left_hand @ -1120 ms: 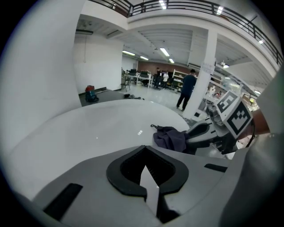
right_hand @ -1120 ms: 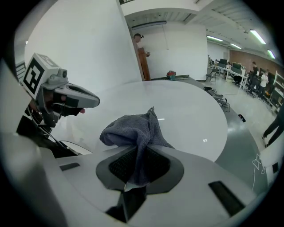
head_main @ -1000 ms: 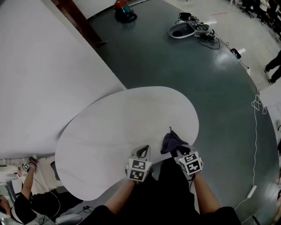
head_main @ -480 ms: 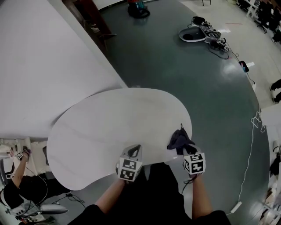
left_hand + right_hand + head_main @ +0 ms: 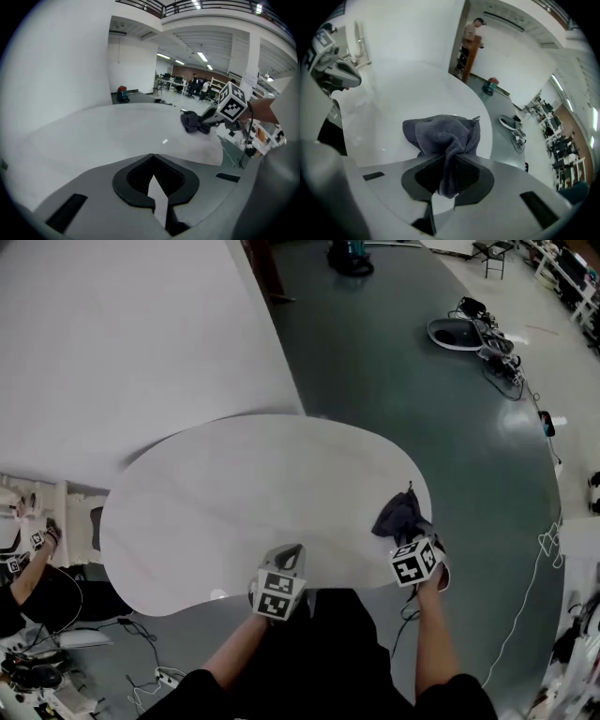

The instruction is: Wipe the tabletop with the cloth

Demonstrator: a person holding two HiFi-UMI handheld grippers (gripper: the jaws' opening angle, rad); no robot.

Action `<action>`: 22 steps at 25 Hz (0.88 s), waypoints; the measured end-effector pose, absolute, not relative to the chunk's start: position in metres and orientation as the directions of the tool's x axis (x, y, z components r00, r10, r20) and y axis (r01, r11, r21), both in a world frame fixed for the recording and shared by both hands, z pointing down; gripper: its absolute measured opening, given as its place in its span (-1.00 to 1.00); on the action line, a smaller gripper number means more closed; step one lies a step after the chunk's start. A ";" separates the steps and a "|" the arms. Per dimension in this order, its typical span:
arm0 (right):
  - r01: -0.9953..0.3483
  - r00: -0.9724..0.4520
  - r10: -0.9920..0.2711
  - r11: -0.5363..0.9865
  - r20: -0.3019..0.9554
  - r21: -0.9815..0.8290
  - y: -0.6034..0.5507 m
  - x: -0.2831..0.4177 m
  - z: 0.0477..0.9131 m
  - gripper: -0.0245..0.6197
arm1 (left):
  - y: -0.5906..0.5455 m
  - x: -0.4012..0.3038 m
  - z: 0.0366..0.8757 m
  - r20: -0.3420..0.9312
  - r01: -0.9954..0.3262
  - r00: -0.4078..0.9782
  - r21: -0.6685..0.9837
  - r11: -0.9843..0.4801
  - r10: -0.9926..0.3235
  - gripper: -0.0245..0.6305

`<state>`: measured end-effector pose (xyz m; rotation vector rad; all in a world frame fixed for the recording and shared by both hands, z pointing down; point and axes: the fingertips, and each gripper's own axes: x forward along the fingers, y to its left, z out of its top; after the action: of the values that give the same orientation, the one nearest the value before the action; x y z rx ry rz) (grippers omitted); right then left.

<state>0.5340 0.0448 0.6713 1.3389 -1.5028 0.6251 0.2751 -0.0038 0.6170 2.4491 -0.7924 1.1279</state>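
"Presently, where is the cloth, and what holds it?"

"Right tool is clenched on it. A bunched fold is pinched between the jaws and the rest spreads forward onto the surface, close to its right-hand edge. Contact with the top appears made, though only by a small crumpled patch."

"And the left tool?"

"Jaws drawn together on nothing. It hovers at the near edge, well apart from the cloth."

"Your assessment of the step in hand?"

"Wiping, at an early stage by my judgement, since nearly all of the top lies to the left of the cloth. Recommendation: lower the right tool so more fabric lies flat, keep steady downward pressure, and sweep leftward in overlapping passes out to the rim. Hold the grip firm, as a bunched cloth may drag loose. Keep the left tool out of the path."
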 end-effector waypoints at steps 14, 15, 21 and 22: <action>-0.942 -0.027 -0.429 0.314 0.903 0.121 -0.024 0.438 0.665 -0.80 | -0.016 0.155 0.608 0.749 -0.792 0.459 0.101 -0.602 -0.478 -0.91; -0.942 -0.046 -0.432 0.318 0.901 0.105 -0.029 0.426 0.666 -0.80 | -0.015 0.146 0.608 0.750 -0.801 0.451 0.101 -0.589 -0.484 -0.91; -0.898 -0.042 -0.458 0.406 0.888 0.167 -0.052 0.376 0.665 -0.80 | -0.010 0.113 0.608 0.741 -0.837 0.431 0.115 -0.535 -0.514 -0.91; -0.898 -0.048 -0.461 0.408 0.886 0.164 -0.054 0.367 0.665 -0.80 | -0.008 0.108 0.609 0.743 -0.840 0.428 0.118 -0.529 -0.514 -0.91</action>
<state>0.3674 -0.0545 0.6646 1.2050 -1.6756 0.5535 0.1083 -0.0083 0.6088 2.2073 -1.1432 0.9068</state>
